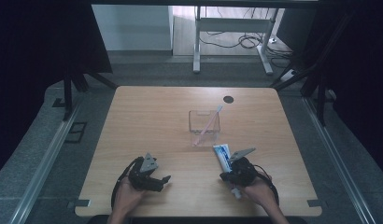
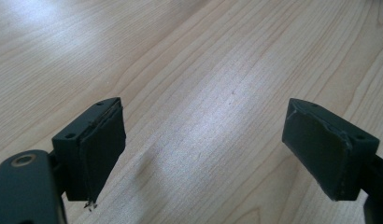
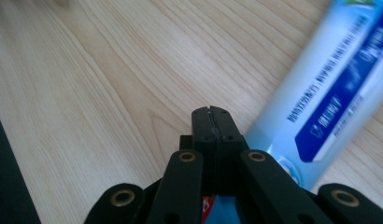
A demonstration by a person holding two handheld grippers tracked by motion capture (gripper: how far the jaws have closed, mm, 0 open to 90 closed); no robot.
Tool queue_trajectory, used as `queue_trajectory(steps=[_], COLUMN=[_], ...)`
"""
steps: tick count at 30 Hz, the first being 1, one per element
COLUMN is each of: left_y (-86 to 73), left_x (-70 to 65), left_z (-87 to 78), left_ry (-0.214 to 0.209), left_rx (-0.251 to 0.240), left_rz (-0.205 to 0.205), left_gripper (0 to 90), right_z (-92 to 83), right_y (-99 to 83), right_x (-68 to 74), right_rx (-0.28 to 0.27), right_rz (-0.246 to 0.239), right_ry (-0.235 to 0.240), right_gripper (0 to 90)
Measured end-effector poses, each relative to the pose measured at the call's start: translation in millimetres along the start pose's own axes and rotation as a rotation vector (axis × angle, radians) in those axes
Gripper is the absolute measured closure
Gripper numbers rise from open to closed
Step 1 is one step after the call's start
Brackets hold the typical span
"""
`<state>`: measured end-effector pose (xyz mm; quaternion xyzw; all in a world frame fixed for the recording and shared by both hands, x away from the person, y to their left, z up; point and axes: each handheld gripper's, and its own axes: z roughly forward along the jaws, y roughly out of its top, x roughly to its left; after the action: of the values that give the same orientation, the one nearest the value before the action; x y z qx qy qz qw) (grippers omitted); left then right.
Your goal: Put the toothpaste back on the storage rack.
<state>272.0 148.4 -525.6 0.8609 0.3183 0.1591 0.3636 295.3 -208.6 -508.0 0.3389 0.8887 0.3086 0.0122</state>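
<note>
A blue and white toothpaste tube lies flat on the wooden table, right of centre near the front. My right gripper sits low over its near end, jaws shut together with nothing between them. In the right gripper view the shut gripper points across bare wood, and the tube runs along its right side. My left gripper rests at the front left, open; in the left gripper view the gripper has bare wood between its jaws.
A clear plastic box stands at the table's middle with a pink toothbrush leaning out of it. A round dark cable hole is behind it. The table's front edge runs just behind both hands.
</note>
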Motion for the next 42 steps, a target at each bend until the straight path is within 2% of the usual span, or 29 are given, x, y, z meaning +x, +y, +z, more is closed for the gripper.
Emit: queue_trajectory(steps=[5, 15, 19, 22, 28, 33, 42], left_y=[0.1, 1.5, 1.7, 1.6, 1.4, 1.2, 1.1], left_x=[-0.4, -2.8, -3.2, -2.9, -2.0, -1.7, -1.9], left_z=[0.6, -0.4, -0.4, -0.8, -0.4, -0.7, 0.1], left_ry=[-0.002, -0.005, -0.004, -0.004, -0.005, -0.004, -0.008], left_rx=[0.001, -0.014, -0.014, -0.016, -0.009, -0.007, -0.001], left_rz=[0.001, 0.015, 0.022, 0.021, 0.017, 0.017, 0.021], left_gripper=[13.6, 13.7, 13.8, 13.7, 13.7, 13.7, 13.7], right_z=[-7.7, -24.5, -28.8, -38.1, -47.0, -41.1, -21.4], right_y=[-8.6, -24.2, -20.3, -13.3, -3.9, 0.5, 8.9], right_x=[-7.2, -21.0, -17.3, -15.8, -22.7, -27.7, -31.0], right_rx=[-0.009, -0.027, -0.025, -0.024, 0.046, 0.105, 0.195], right_rz=[0.011, -0.011, -0.029, -0.047, -0.067, -0.074, -0.087], right_ry=[-0.011, -0.049, -0.046, -0.064, -0.124, -0.13, -0.142], right_gripper=[89.8, 88.6, 84.2, 76.2, 59.2, 49.1, 46.1])
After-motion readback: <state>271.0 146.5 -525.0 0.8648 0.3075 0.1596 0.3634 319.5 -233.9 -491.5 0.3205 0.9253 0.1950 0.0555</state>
